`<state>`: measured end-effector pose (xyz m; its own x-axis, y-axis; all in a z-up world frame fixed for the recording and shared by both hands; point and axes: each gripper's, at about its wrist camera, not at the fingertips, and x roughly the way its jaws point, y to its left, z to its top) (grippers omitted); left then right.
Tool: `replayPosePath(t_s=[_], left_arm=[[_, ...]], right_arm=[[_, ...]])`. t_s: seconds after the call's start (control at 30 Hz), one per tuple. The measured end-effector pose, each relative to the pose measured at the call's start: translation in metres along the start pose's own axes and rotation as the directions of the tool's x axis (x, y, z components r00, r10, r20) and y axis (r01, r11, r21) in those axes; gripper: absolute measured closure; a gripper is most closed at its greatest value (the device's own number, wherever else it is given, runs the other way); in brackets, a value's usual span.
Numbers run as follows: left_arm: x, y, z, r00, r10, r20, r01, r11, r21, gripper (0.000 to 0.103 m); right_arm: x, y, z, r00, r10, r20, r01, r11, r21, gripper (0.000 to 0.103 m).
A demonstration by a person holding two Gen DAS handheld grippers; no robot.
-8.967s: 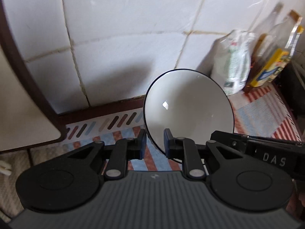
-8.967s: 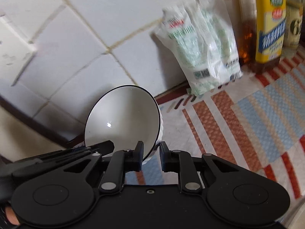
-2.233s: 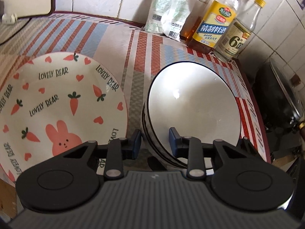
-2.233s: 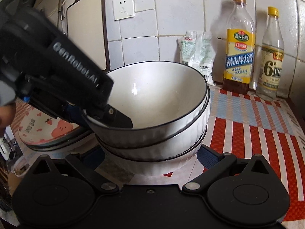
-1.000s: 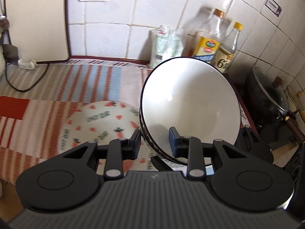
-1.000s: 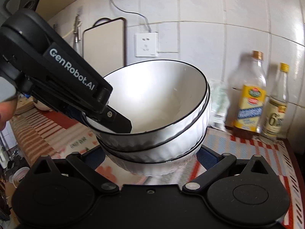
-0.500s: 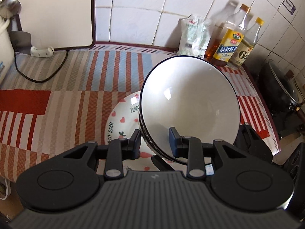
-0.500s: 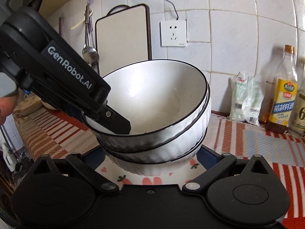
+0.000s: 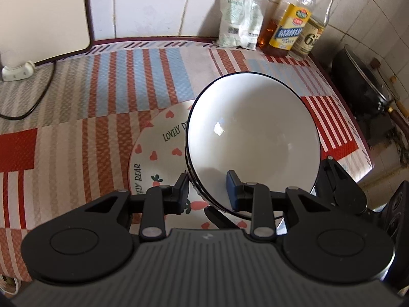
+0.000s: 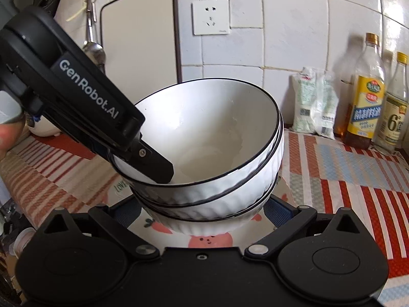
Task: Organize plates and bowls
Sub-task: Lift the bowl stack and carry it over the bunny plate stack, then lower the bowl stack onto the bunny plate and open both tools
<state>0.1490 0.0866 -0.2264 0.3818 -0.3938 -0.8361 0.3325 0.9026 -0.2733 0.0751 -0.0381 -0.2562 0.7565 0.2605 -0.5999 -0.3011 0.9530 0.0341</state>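
A stack of three white bowls with black rims (image 9: 253, 138) (image 10: 212, 158) hangs just above a bunny-and-carrot plate marked LOVELY BEAR (image 9: 158, 148) (image 10: 204, 240) on the striped mat. My left gripper (image 9: 208, 192) is shut on the stack's near rim, one finger inside the top bowl, one outside. It shows from the side in the right wrist view (image 10: 143, 158). My right gripper (image 10: 202, 215) spreads wide around the lowest bowl's base, its pads against the sides.
Two oil bottles (image 9: 288, 33) (image 10: 365, 102) and white bags (image 9: 240, 23) stand at the tiled back wall. A cutting board (image 10: 143, 35) leans at the back left. A black wok (image 9: 365, 87) sits to the right. A power cord (image 9: 30, 102) crosses the mat's left.
The bowl stack, held by both grippers, has come down closer over the plate. The view of the counter has tilted downward.
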Motion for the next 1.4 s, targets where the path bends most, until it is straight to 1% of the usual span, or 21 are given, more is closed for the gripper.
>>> replayPosePath(t_s=[0.17, 0.33, 0.53, 0.6, 0.67, 0.73, 0.83, 0.93, 1.03, 1.17, 1.23, 1.3, 1.4], left_arm=[[0.007, 0.004, 0.002, 1.0, -0.012, -0.026, 0.013, 1.0, 0.024, 0.074], [0.011, 0.011, 0.004, 0.998, -0.038, -0.047, 0.039, 0.999, 0.018, 0.073], [0.013, 0.013, 0.004, 0.998, -0.051, -0.043, 0.052, 0.999, 0.006, 0.073], [0.013, 0.014, 0.003, 0.998, -0.053, -0.041, 0.054, 0.999, 0.005, 0.072], [0.013, 0.013, 0.003, 0.997, -0.06, -0.043, 0.061, 0.998, 0.011, 0.069], [0.015, 0.015, 0.003, 0.998, -0.062, -0.029, 0.062, 0.998, 0.014, 0.061], [0.014, 0.011, 0.006, 0.999, -0.04, -0.02, 0.04, 0.998, 0.039, 0.061], [0.008, 0.012, 0.01, 0.999, -0.042, 0.01, 0.042, 0.999, 0.033, 0.059], [0.0, 0.012, 0.012, 0.999, -0.035, 0.033, 0.034, 0.999, 0.024, 0.057], [-0.018, 0.012, 0.012, 0.997, -0.003, 0.077, 0.002, 1.0, 0.012, 0.054], [-0.029, 0.011, 0.011, 0.995, 0.001, 0.097, -0.002, 1.0, 0.008, 0.053], [-0.041, 0.008, 0.009, 0.993, 0.025, 0.117, -0.025, 1.0, 0.002, 0.053], [-0.059, 0.001, 0.003, 0.988, 0.044, 0.151, -0.041, 0.999, -0.023, 0.052]], right_arm=[[0.005, 0.002, -0.003, 1.0, -0.03, -0.009, 0.03, 0.999, 0.034, 0.0], [0.007, 0.009, -0.005, 0.998, -0.065, -0.022, 0.065, 0.998, 0.015, 0.001], [0.01, 0.008, -0.003, 0.997, -0.069, -0.028, 0.069, 0.998, 0.013, 0.001], [0.01, 0.008, -0.001, 0.997, -0.071, -0.043, 0.072, 0.997, 0.009, 0.0], [0.011, 0.008, 0.002, 0.995, -0.071, -0.064, 0.072, 0.997, 0.019, 0.0], [0.012, 0.007, 0.001, 0.995, -0.074, -0.072, 0.078, 0.996, 0.048, 0.001], [0.013, 0.004, -0.001, 0.995, -0.064, -0.079, 0.072, 0.992, 0.106, 0.001], [0.009, 0.006, 0.0, 0.992, -0.083, -0.098, 0.092, 0.991, 0.092, 0.001], [-0.001, 0.009, 0.001, 0.991, -0.1, -0.091, 0.108, 0.99, 0.092, 0.001], [-0.012, 0.005, 0.004, 0.991, -0.099, -0.091, 0.108, 0.989, 0.099, 0.0], [-0.019, 0.003, 0.007, 0.993, -0.084, -0.082, 0.093, 0.99, 0.11, 0.0], [-0.027, 0.001, 0.012, 0.996, -0.054, -0.07, 0.062, 0.992, 0.107, 0.0], [-0.044, -0.003, 0.017, 0.998, -0.03, -0.052, 0.035, 0.994, 0.103, 0.001]])
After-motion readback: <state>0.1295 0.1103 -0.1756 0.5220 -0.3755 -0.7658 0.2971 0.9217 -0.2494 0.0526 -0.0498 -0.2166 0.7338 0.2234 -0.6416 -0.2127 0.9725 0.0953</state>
